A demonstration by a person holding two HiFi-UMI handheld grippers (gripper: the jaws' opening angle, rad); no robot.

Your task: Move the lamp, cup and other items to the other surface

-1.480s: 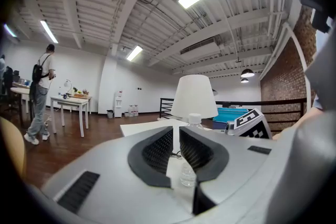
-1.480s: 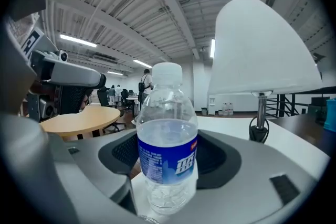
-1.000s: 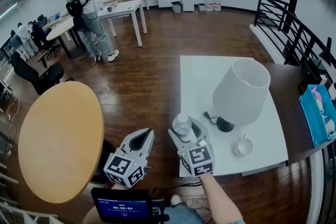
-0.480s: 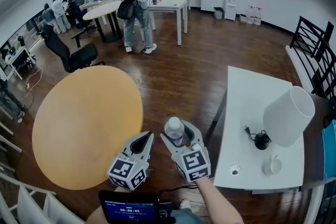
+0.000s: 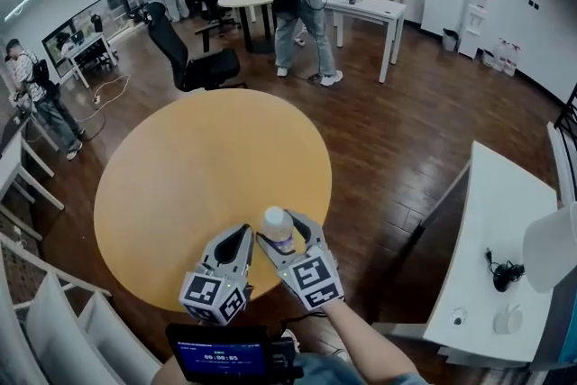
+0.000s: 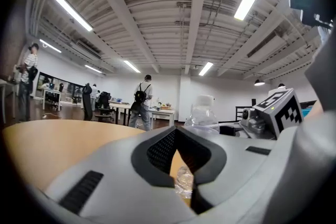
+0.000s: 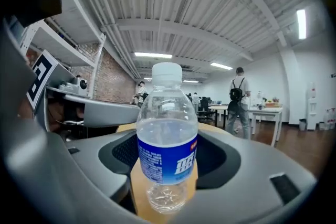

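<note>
The left gripper (image 5: 238, 239) is empty, jaws closed together, just beside the right gripper (image 5: 283, 228), whose jaws clamp the labelled mid-body of the water bottle (image 7: 167, 147), upright over the near edge of the round table (image 5: 171, 167). The bottle appears thin-walled, partly filled, fairly light and slick at the label: hold it mid-body with moderate force. At far right, the lamp (image 5: 552, 246) and cup (image 5: 508, 318) stand on the white table (image 5: 496, 203); the lamp looks top-heavy, so grip near its base.
</note>
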